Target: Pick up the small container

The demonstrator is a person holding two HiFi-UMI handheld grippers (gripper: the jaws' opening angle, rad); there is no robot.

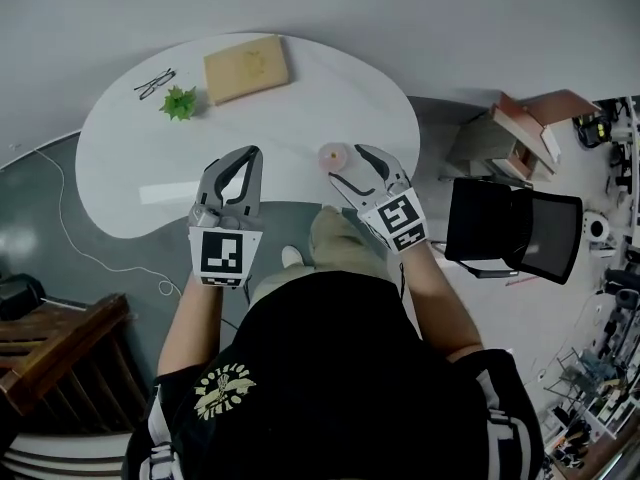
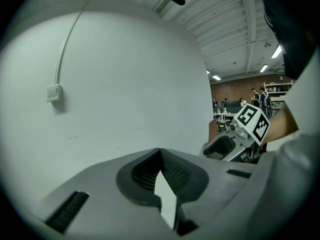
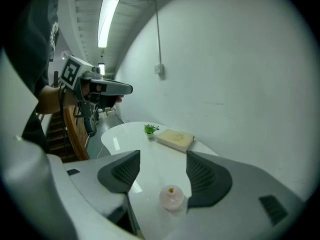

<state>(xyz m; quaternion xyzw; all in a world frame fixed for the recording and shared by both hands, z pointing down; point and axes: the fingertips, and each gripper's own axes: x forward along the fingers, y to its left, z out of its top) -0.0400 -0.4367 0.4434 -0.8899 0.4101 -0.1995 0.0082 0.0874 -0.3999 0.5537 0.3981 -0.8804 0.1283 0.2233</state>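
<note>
Head view shows a white, rounded desk point(image 1: 300, 108) with a flat tan rectangular book point(image 1: 247, 68) lying at its far side. The small pale pink round container point(image 1: 333, 155) stands upright on the desk, nearer the person than the book and off toward the book's right. A small green potted plant point(image 1: 180, 101) sits just left of the book, and a pair of dark-framed glasses point(image 1: 155, 84) lies further left of it. A black office chair point(image 1: 512, 230) stands on the floor, well to the right of the book and off the desk.

The right claw point(image 1: 355, 166) is held low over the desk on the near side of the book, right at the container. In the right gripper view its jaws stand wide apart, and the container point(image 3: 171, 198) sits on the desk between them, closer to the right-hand pad point(image 3: 207, 176); whether it touches that pad cannot be told. Nothing is clamped. The book point(image 3: 175, 139) and plant point(image 3: 149, 129) show further back in that view.

The left claw point(image 1: 245, 158) hovers on the near side of the book, toward its left. In the left gripper view its jaws are pressed together with nothing between them, pointing at a white wall point(image 2: 125, 84).
</note>
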